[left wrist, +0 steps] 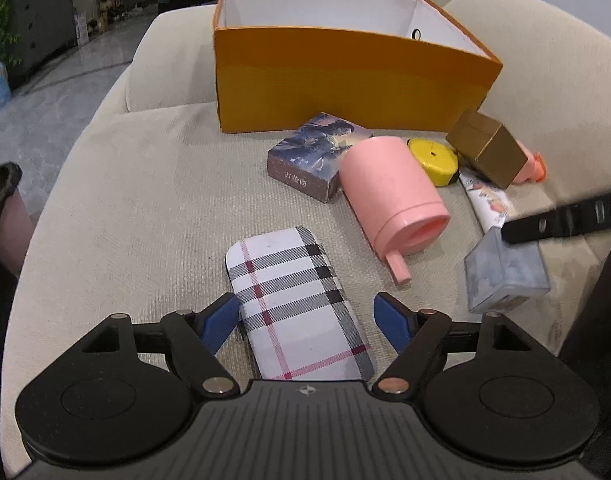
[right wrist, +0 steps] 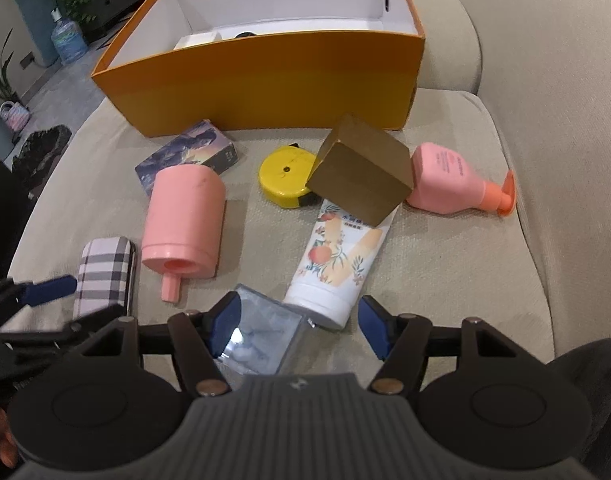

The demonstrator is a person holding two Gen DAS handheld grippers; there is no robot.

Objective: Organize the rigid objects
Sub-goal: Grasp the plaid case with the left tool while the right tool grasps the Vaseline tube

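On the beige sofa cushion, seen from the left wrist camera, the left tool points steeply down, and its two blue fingers stand apart on both sides of the plaid case. The left finger is just at the edge of the case, the right finger is clear of it, so the tool is open and grips nothing. The case lies flat, with its near end under the tool body. Beyond it lie the pink cylinder on its side, the picture box, the yellow tape measure and the gold box. The orange box stands open at the back. At the right edge a grey block rests under a black finger of the other tool.

From the right wrist camera, the right tool also points steeply down, with the fingers spread. The clear grey box sits between them, against the left finger; the right finger does not touch it, so this tool is open too. The white tube lies just beyond the box, with its top under the gold box. The pink bottle lies to the right. The left tool appears at the left, beside the plaid case.
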